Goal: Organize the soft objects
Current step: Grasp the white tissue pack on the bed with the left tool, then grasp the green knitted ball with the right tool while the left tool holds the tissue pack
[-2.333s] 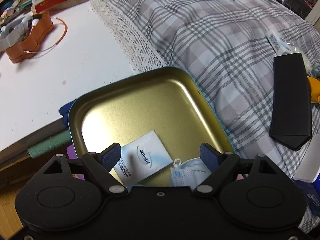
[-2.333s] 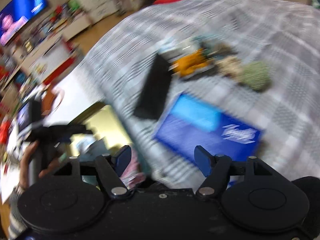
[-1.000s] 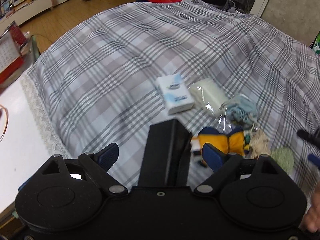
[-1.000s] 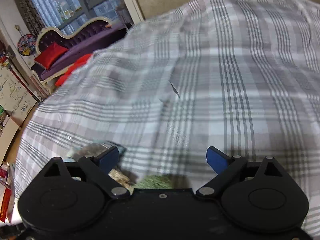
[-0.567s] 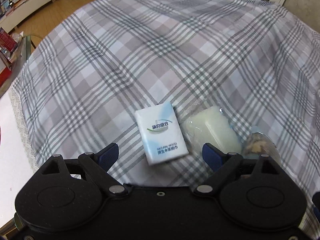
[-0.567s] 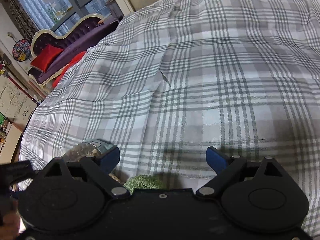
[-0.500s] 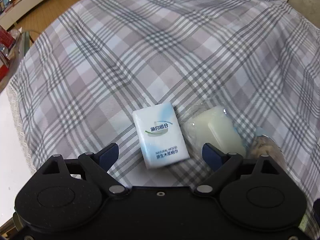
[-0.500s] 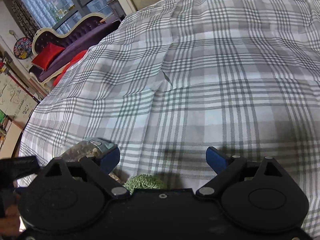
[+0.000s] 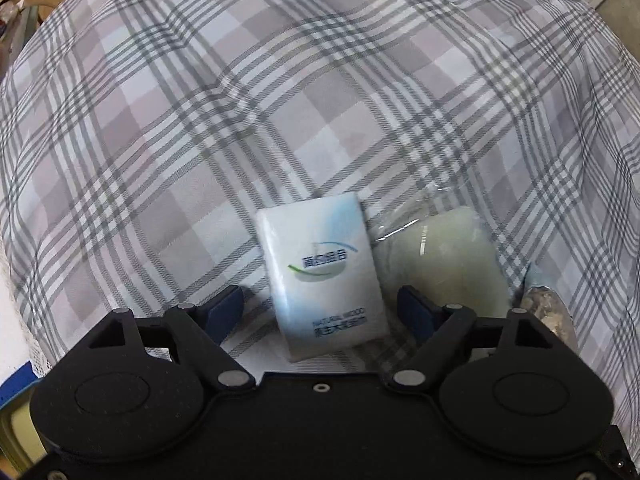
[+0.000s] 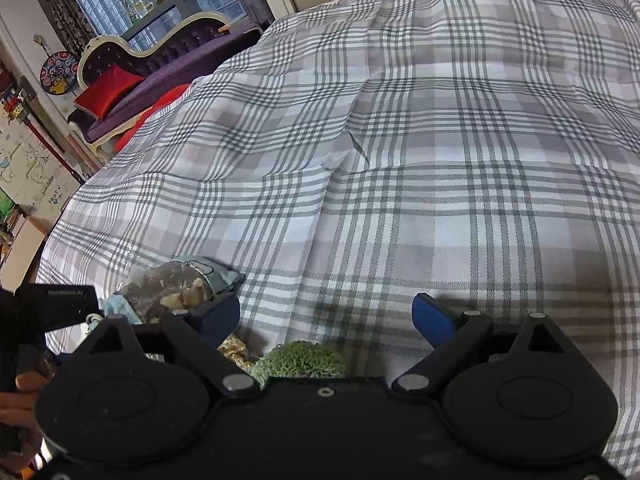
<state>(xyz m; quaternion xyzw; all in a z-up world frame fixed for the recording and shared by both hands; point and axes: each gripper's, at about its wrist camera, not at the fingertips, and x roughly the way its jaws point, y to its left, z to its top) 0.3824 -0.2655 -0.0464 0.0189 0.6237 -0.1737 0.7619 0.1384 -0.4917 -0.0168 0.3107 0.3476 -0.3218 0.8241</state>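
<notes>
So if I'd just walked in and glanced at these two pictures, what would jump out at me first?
Probably the white tissue pack lying on the grey plaid cloth, right between the blue-tipped fingers of the left gripper, whose jaws are closing around it without touching yet. Beside it sits a pale bundle in clear wrap. In the other view, a fuzzy green ball peeks out just below the open right gripper.

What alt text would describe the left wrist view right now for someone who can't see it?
The left gripper points down over a white tissue pack lying on a grey plaid cloth, its jaws closing with the pack between them but not yet touching. A pale item in clear wrap lies just right of the pack.
</notes>
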